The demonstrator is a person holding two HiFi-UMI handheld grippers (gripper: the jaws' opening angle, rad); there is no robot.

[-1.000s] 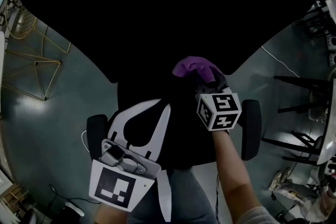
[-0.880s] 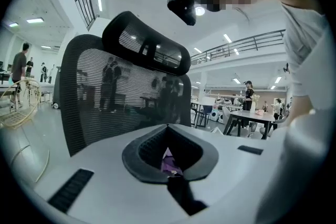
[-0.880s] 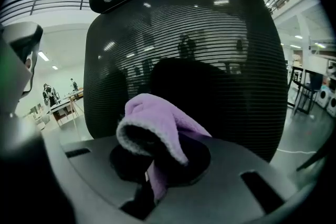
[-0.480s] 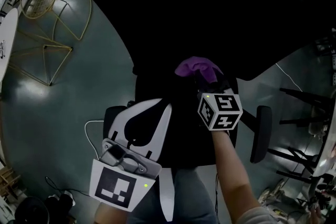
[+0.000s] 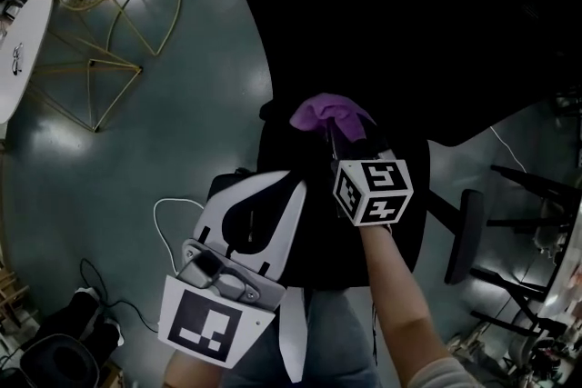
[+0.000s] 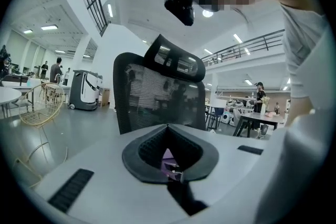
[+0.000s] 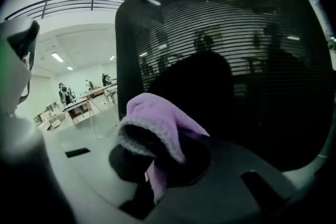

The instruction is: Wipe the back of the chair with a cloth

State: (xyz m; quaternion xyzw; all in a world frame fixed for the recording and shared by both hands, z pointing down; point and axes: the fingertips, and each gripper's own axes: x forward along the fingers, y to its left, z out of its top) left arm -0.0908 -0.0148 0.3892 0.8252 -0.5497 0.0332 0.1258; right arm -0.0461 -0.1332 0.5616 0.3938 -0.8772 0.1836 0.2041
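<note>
Grey-green floor [image 5: 118, 177] of a big open hall, with a black mesh chair [image 7: 226, 60] standing before the person.
Right gripper [image 5: 338, 139] has its jaws clamped on the purple cloth [image 5: 326, 113], close up to the chair's back. Left gripper [image 5: 293, 184] hangs just beside it, jaws together and empty.

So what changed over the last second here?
Mostly the viewpoint: in the head view the gold wire chair slid up and right, and the office chair looks turned, its armrest further right. The right gripper stayed shut on the purple cloth near the chair back; the left gripper stayed low, shut.
</note>
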